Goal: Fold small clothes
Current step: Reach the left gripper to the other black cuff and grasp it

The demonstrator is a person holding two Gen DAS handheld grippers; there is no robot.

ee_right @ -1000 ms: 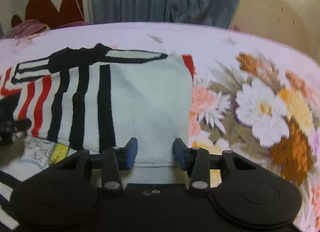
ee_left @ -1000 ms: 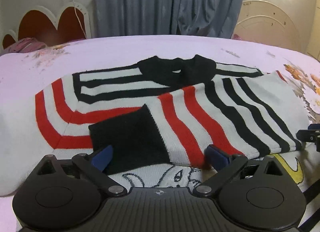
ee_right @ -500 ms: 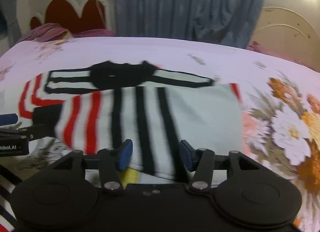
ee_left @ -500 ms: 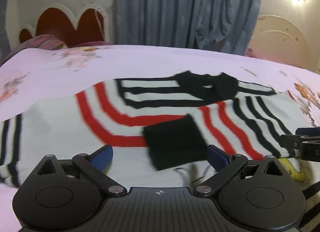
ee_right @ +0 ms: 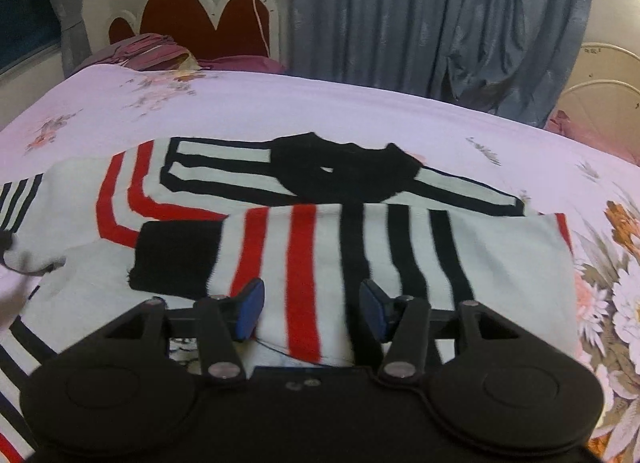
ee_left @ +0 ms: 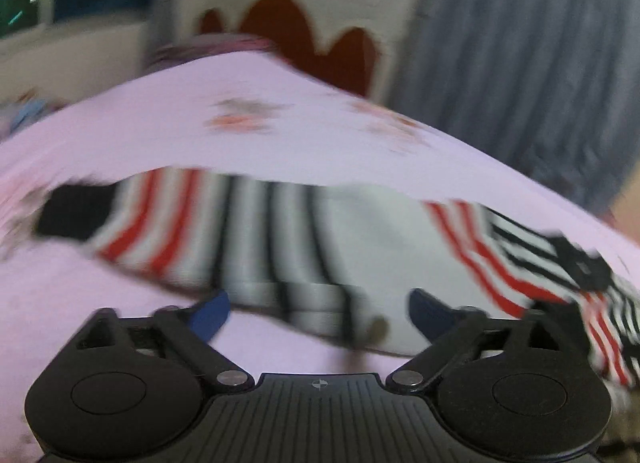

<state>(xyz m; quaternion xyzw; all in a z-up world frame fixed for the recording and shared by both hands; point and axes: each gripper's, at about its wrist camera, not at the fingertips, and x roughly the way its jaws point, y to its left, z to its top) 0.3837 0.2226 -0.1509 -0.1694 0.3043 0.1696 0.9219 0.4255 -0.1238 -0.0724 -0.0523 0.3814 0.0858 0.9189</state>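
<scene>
1. Overall, the room is a bedroom: grey-blue curtains hang across the back wall from 12 to 2 o'clock in the right wrist view, with a pale wall beside them at 11 o'clock.
2. Working surface: a bed under a lilac bedsheet printed with flowers, the largest blooms at 3 to 4 o'clock. The sheet lies mostly flat.
3. Headboard: red scalloped panels edged in white, at 11 o'clock behind the bed. A purple pillow lies at its foot. A cream curved bed frame shows at 2 o'clock.
4. Task item: a white sweater striped red and black lies spread at the centre of the sheet, black collar toward 12 o'clock. One sleeve is folded across the body, its black cuff at 9 o'clock. The other sleeve lies stretched out on the sheet, blurred in the left wrist view.
5. Right gripper: jaws part-way apart over the folded sleeve, pads not pressing the fabric.
6. Left gripper: jaws apart, recently narrowing, over the outstretched sleeve; nothing clamped.
</scene>
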